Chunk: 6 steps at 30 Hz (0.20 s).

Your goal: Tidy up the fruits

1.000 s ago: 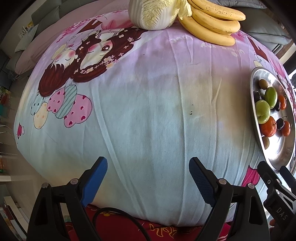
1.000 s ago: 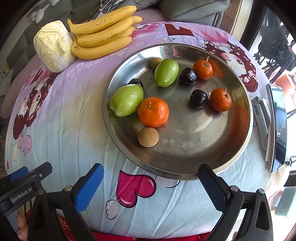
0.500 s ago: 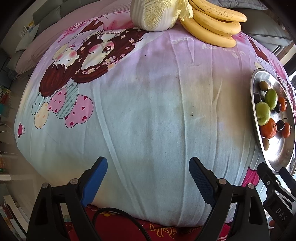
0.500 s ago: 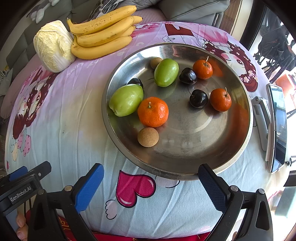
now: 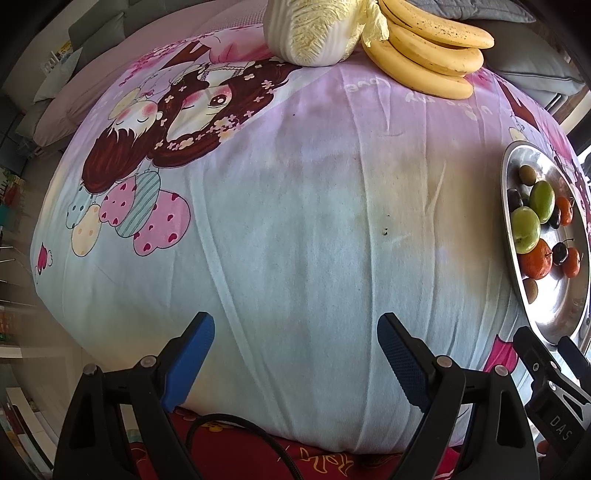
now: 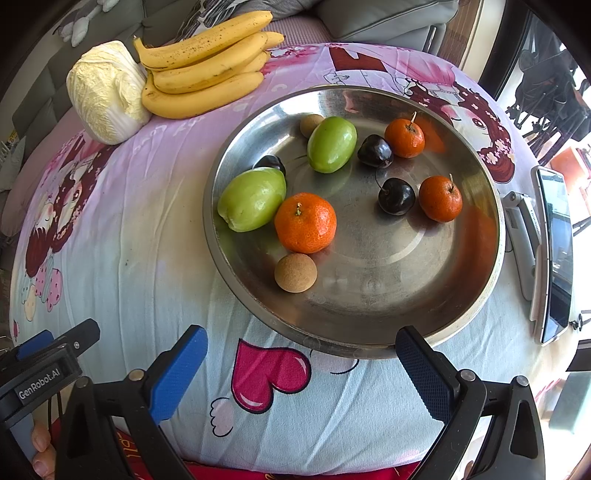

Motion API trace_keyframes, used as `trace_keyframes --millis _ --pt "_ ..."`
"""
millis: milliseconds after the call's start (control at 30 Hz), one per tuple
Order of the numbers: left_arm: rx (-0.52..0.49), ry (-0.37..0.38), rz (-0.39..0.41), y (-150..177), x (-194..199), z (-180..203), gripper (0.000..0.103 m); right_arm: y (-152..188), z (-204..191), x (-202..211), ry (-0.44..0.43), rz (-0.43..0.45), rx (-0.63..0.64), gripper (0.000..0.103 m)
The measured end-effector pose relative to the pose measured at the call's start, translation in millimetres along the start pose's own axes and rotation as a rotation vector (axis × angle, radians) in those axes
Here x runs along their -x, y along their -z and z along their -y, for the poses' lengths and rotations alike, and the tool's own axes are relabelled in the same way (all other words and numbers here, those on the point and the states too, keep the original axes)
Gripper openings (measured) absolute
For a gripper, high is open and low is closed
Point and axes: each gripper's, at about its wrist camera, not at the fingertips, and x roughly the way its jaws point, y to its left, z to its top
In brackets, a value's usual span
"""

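A round steel tray (image 6: 480,288) holds two green fruits (image 6: 253,199) (image 6: 331,144), a large mandarin (image 6: 306,222), two small mandarins (image 6: 440,198) (image 6: 404,137), dark cherries (image 6: 396,196) and two brown round fruits (image 6: 295,272). My right gripper (image 6: 301,354) is open and empty just before the tray's near rim. My left gripper (image 5: 295,345) is open and empty over bare cloth, with the tray (image 5: 561,317) at its far right. Bananas (image 6: 207,66) lie at the back.
A cabbage (image 6: 105,90) sits beside the bananas at the table's far edge. A phone on a stand (image 6: 554,251) lies right of the tray. A cartoon-print cloth (image 5: 295,221) covers the round table. A sofa (image 6: 388,14) stands behind.
The left gripper's view has shifted slightly; the cabbage and bananas sit a little lower in it. The right gripper and the fruits have not visibly moved.
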Motion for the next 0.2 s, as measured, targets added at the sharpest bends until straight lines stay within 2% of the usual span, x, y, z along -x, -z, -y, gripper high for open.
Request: trace_keyframes --millis 200 --pt "0.006 0.000 -0.008 0.1 -1.5 -1.2 0.090 -0.1 0.4 0.0 0.001 0.000 0.001 0.103"
